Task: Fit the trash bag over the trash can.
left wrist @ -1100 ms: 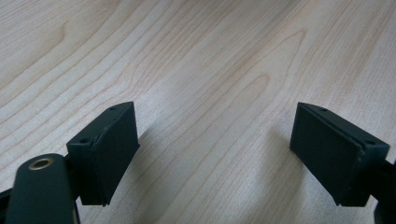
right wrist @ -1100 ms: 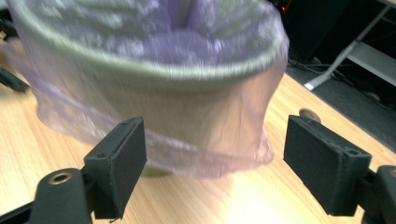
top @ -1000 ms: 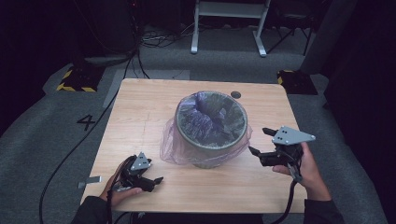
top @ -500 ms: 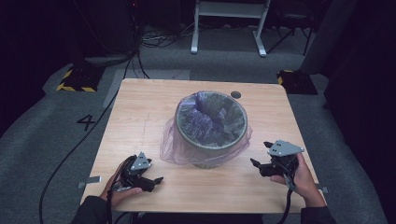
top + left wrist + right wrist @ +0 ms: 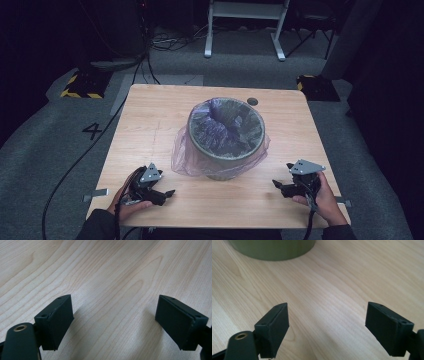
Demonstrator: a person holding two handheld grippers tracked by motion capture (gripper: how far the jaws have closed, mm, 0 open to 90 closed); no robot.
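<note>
Since the earlier frame my right gripper dropped beside the bin; both empty and wide open, left gripper too, and I could snag its loose purple liner

L gripper & R gripper both low near table front edge, jaws wide apart, nothing between.

High view overlooks table; claw views close, sharing tabletop.
</note>
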